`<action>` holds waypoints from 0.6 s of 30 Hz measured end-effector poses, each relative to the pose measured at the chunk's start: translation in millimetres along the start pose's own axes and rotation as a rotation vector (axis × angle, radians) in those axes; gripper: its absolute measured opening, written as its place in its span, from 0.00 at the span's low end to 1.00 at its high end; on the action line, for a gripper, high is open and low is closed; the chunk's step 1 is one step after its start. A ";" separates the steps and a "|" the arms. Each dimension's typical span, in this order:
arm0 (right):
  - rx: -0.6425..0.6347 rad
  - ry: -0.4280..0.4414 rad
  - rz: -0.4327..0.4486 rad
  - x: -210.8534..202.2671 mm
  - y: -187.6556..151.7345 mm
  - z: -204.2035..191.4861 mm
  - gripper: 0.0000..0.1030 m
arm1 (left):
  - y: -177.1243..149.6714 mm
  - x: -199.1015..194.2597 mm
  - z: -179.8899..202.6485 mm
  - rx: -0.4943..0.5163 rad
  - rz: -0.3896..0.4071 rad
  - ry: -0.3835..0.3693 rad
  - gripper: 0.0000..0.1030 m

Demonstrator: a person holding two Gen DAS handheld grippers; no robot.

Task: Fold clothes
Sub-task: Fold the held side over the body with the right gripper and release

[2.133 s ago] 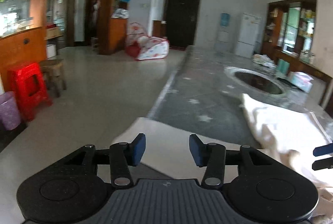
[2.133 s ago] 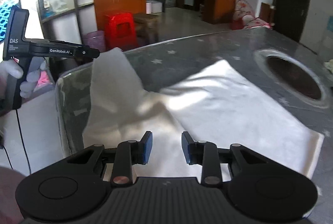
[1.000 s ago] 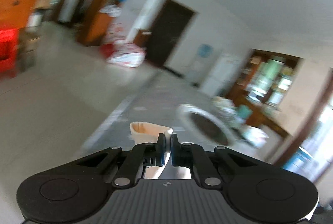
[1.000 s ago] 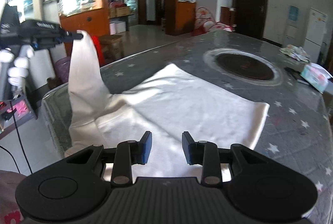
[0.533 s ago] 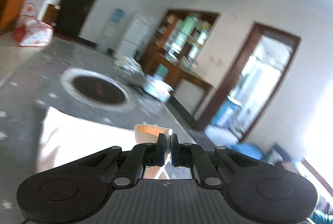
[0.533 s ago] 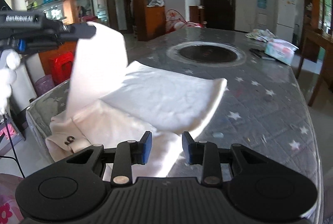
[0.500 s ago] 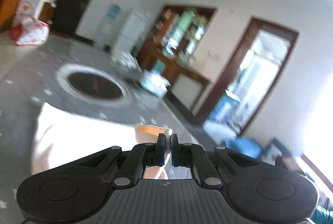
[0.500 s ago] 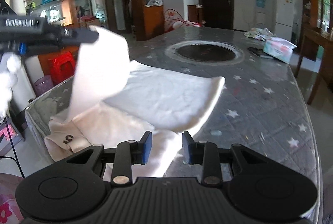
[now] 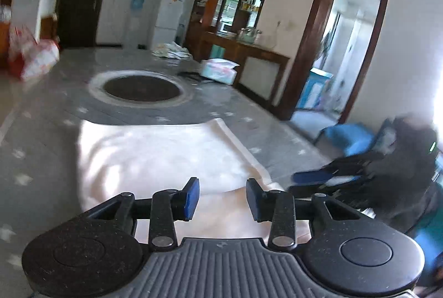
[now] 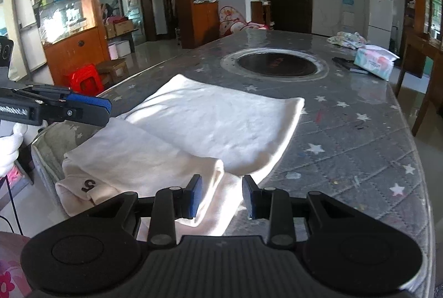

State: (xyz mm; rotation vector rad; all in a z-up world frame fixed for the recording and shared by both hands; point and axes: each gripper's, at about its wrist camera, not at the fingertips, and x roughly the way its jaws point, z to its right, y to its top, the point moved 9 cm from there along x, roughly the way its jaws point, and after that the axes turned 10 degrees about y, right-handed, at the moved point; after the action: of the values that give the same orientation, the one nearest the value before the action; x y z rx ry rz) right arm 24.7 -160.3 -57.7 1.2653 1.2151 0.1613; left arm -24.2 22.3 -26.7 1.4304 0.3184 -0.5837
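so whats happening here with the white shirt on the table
A person holding a gripper in each hand is folding a white garment on a star-patterned table. The left gripper has just been opening and nothing is between its pads; the sleeve part lies folded over the garment's body. The right gripper hangs open over the garment's near edge, gripping nothing. A tissue pack sits at the far end.

The shirt [image 10: 210, 126] is lying on the table [image 10: 360, 137], just in front of the round hole [image 10: 277, 64]. The tissue pack [image 10: 373, 61] is sitting right of that hole, the rag pile [image 10: 347, 39] behind it.
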 end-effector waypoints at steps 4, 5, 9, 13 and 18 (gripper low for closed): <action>-0.022 0.024 -0.033 7.0 -5.1 -10.5 0.30 | -21.8 -5.0 -23.0 0.058 -0.044 0.064 0.39; -0.025 0.028 -0.045 9.3 -7.5 -11.7 0.30 | -28.7 -7.4 -27.7 0.066 -0.055 0.078 0.39; -0.026 0.049 -0.085 16.0 -14.7 -16.3 0.30 | -49.5 -16.6 -42.5 0.093 -0.087 0.110 0.39; -0.041 0.054 -0.116 21.5 -19.8 -21.8 0.28 | -55.7 -17.9 -49.4 0.130 -0.094 0.120 0.39; -0.043 0.049 -0.133 25.2 -20.5 -23.4 0.16 | -60.5 -10.7 -48.0 0.210 -0.085 0.129 0.37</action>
State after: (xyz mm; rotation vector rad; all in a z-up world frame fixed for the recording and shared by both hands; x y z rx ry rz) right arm 7.4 -136.2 -84.7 1.1447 1.3274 0.1215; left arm -60.1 69.3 -77.5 1.6670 0.4322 -0.6089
